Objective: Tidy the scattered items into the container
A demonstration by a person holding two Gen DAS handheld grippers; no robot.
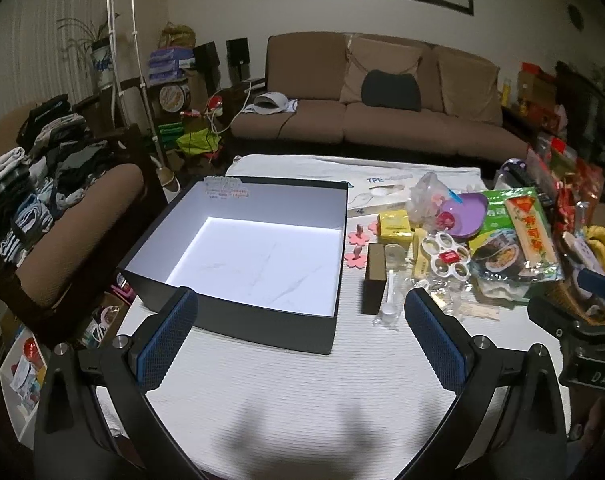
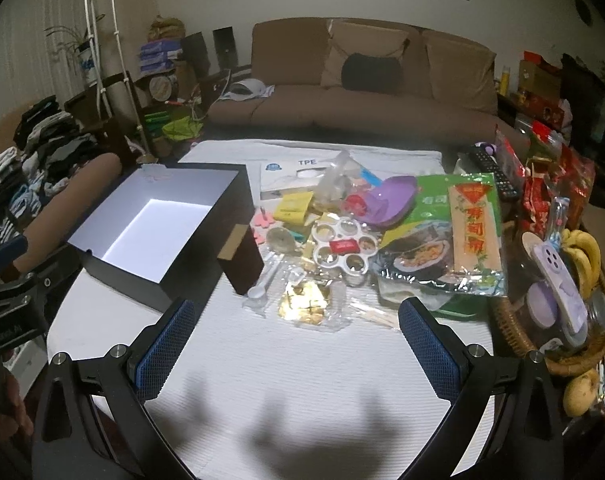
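An open black box [image 1: 262,322] with a bare white inside sits on the white table [image 1: 302,392]; in the right wrist view the box [image 2: 190,256] lies to the left. Scattered beside it are a dark brown box [image 1: 373,278] [image 2: 242,260], a white flower-shaped tray [image 1: 446,258] [image 2: 342,254], a yellow packet [image 1: 392,224] [image 2: 292,206], a purple dish [image 1: 462,216] [image 2: 386,198], a green food packet [image 1: 514,232] [image 2: 450,232] and a clear spoon [image 2: 262,284]. My left gripper [image 1: 300,336] hovers open before the box. My right gripper [image 2: 298,340] hovers open before the clutter, holding nothing.
A wicker basket [image 2: 514,332] with bananas [image 2: 582,256] and jars crowds the table's right edge. A remote [image 2: 492,172] and red snack bags [image 2: 558,184] lie behind it. A brown sofa [image 1: 366,120] stands beyond the table, and a chair with stacked clothes [image 1: 42,184] at left.
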